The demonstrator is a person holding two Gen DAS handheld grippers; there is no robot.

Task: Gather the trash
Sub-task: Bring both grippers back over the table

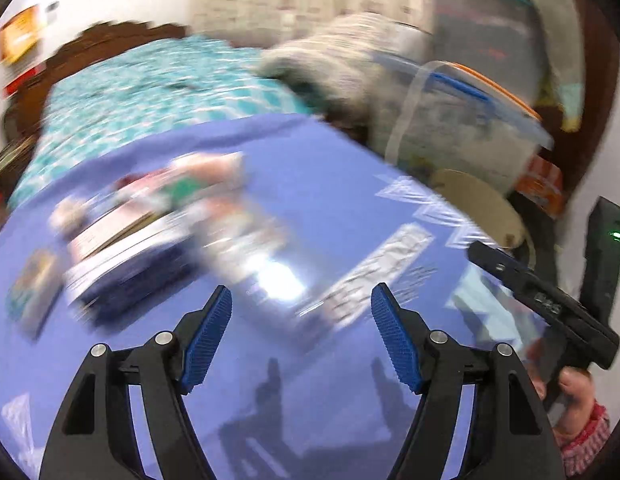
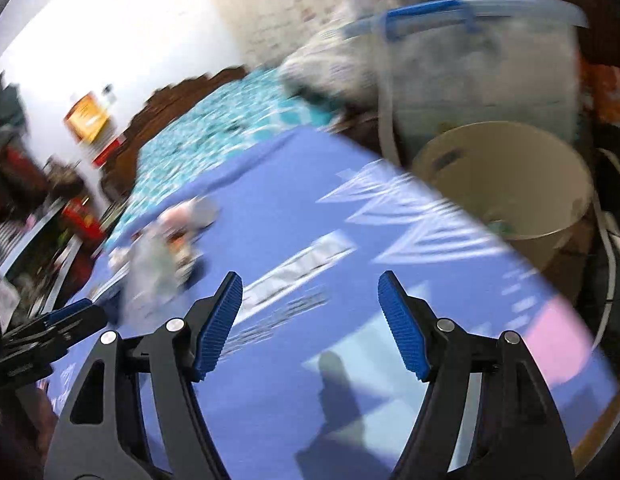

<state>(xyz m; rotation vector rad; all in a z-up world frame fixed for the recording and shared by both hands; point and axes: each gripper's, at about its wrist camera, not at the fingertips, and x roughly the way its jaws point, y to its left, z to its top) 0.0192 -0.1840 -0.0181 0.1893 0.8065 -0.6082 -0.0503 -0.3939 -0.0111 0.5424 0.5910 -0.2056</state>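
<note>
Both views are blurred by motion. A pile of trash (image 1: 165, 216), wrappers and a flat box, lies on the blue table (image 1: 318, 168), ahead and left of my left gripper (image 1: 301, 320). That gripper is open and empty above the table. My right gripper (image 2: 310, 308) is open and empty too; the trash pile (image 2: 169, 244) lies to its front left. A beige bin (image 2: 506, 184) stands past the table's right edge (image 2: 470, 216). The bin also shows in the left wrist view (image 1: 482, 204).
A clear lidded storage tub (image 2: 478, 52) stands behind the bin. A bed with a teal cover (image 1: 149, 92) lies beyond the table. The right-hand gripper body (image 1: 550, 300) shows at the right of the left wrist view. A small card (image 1: 33, 284) lies at the table's left.
</note>
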